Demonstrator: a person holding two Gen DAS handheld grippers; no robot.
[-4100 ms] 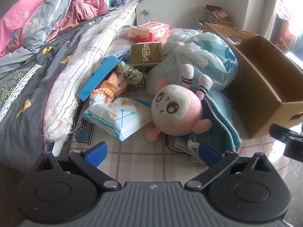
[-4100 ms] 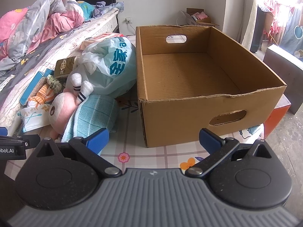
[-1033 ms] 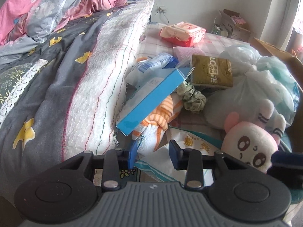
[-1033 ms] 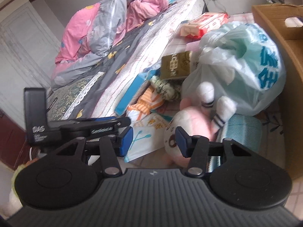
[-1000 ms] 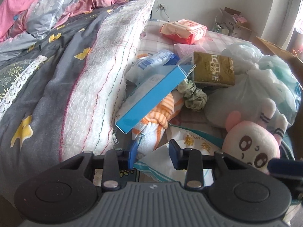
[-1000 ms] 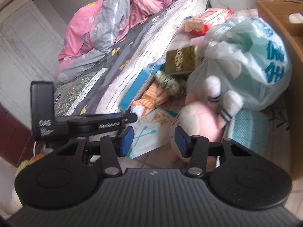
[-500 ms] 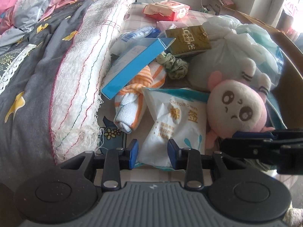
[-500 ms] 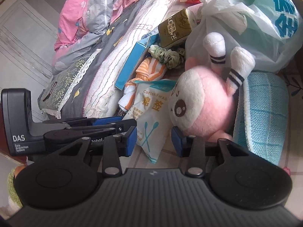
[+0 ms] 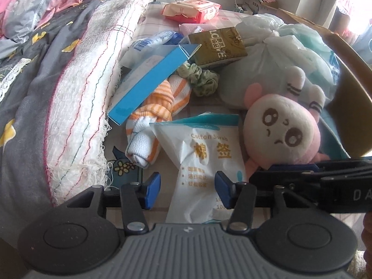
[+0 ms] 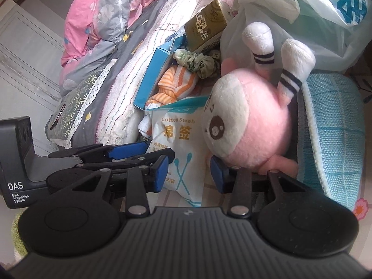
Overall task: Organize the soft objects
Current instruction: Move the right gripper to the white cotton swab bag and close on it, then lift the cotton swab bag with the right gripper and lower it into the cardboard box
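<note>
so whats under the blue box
The blue box leans over the striped orange cloth, its upper end by the green scrunchie. Its left side rests against the white blanket edge. Whatever lies beneath its middle is covered.

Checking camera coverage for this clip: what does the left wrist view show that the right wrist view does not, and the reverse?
Only the left wrist view shows the pink tissue pack and the cardboard box. Only the right wrist view shows the teal knitted cushion in full and the plastic bag's blue print. Both show the cotton swab pack, pink plush toy, orange striped cloth, green scrunchie, blue box, and the two grippers, left gripper opening, right gripper unclamped.
</note>
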